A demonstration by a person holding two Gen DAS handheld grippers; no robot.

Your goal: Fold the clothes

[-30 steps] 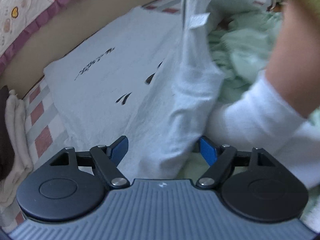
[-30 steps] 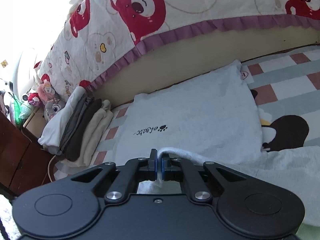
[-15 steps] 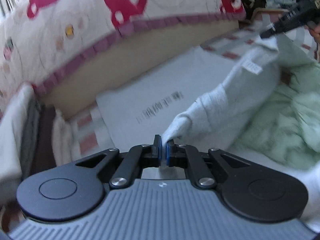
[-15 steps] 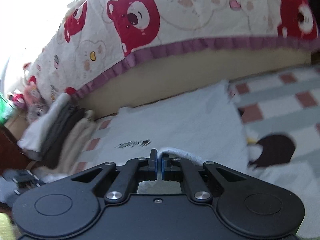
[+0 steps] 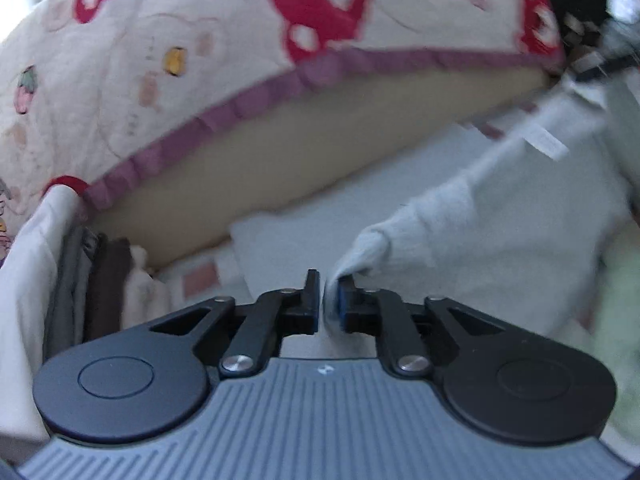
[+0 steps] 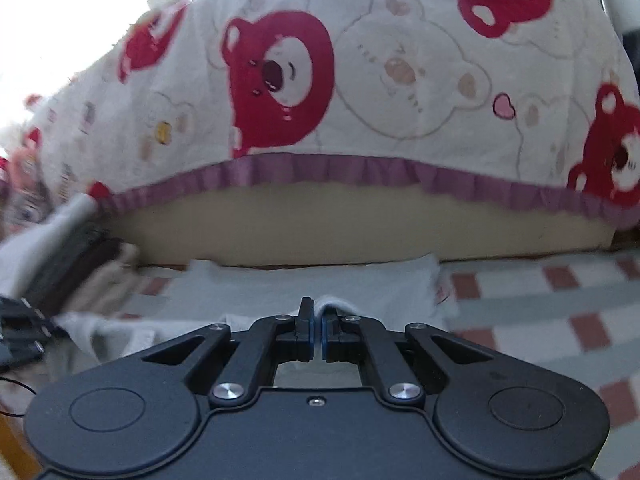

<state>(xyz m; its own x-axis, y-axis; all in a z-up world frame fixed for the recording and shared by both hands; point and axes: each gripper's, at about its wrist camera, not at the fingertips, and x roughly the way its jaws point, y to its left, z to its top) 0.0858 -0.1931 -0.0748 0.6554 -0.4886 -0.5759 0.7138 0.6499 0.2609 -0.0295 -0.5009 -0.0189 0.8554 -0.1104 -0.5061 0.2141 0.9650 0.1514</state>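
A light grey garment [image 5: 500, 232] hangs stretched between my two grippers above the bed. My left gripper [image 5: 329, 280] pinches one bunched corner of it; its jaws are opening slightly, with the cloth still pressed between the pads. The garment's tag [image 5: 548, 144] shows near the far end, where the other gripper is a dark blur at the upper right. My right gripper [image 6: 318, 308] is shut on a folded edge of the same garment [image 6: 334, 303]. A white T-shirt [image 6: 312, 280] lies flat below both grippers.
A bear-print quilt [image 6: 360, 80] with a purple frill hangs over a beige mattress side [image 6: 320, 224] straight ahead. A stack of folded clothes [image 5: 100, 280] stands at the left. A checked sheet [image 6: 540, 308] covers the surface. A pale green garment [image 5: 616, 280] lies at the right.
My left gripper was open around the hanging garment, then closed on its corner and rose leftwards. Both views have swung up toward the quilt. The right gripper has kept its hold.
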